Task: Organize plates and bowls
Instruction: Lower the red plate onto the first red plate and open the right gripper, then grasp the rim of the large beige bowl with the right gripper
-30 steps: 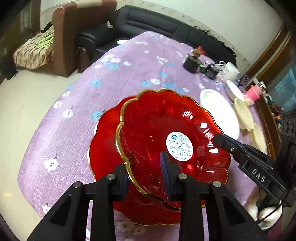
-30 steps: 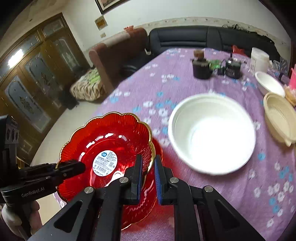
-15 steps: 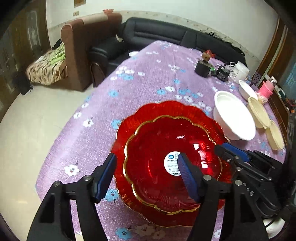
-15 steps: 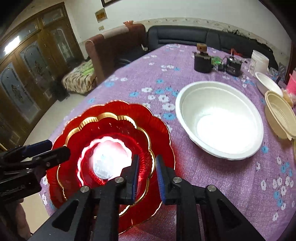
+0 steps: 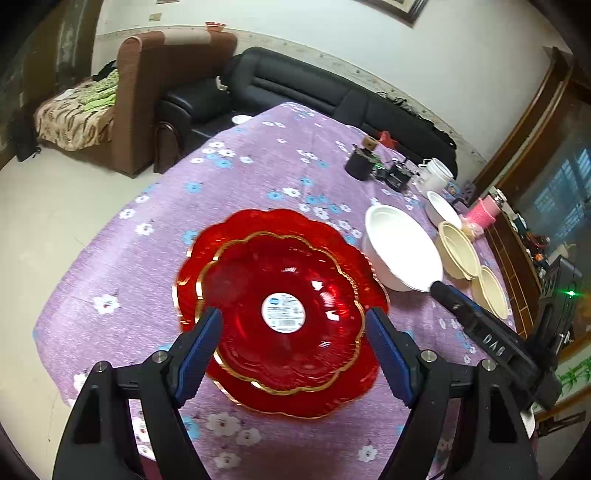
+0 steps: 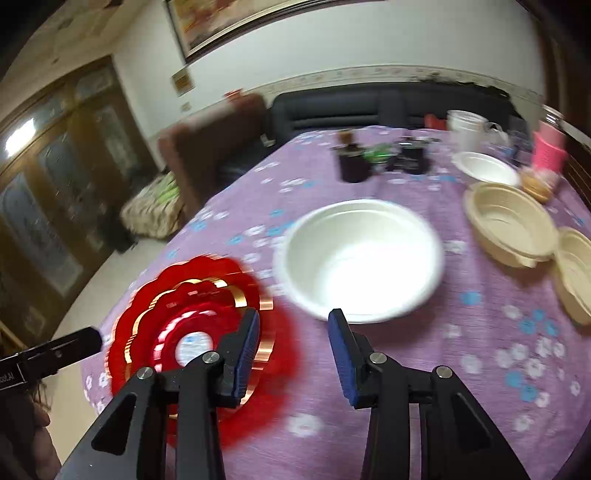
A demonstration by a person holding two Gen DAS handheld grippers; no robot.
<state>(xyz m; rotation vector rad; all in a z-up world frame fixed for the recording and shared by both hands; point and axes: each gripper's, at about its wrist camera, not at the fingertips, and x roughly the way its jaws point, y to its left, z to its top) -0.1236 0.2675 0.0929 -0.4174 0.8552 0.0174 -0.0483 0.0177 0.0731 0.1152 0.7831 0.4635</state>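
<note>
Blue-padded, our left claw (image 5: 293,350) and right claw (image 6: 291,350) are both opening with nothing between the pads, where a second ago each pinched the smaller red plate (image 5: 280,310)'s rim. That plate now lies nested in the larger red plate (image 5: 258,221) on the purple tabletop (image 5: 240,177). We count two red plates, one large white bowl (image 6: 360,258), one small white bowl (image 6: 484,168) and two cream bowls (image 6: 511,229).

I'm looking at a home living/dining room. Black sofa (image 5: 325,96) against the wall, brown armchair (image 5: 155,92) beside it, framed picture (image 6: 236,22) above. Carved wooden doors (image 6: 55,192) with glass panels on one side. Table (image 5: 258,162) has a purple flowered cloth, with household clutter at its far end: white tub (image 5: 437,173), pink cup (image 5: 484,212), bowls (image 5: 456,249). Tiled floor (image 5: 55,206).
</note>
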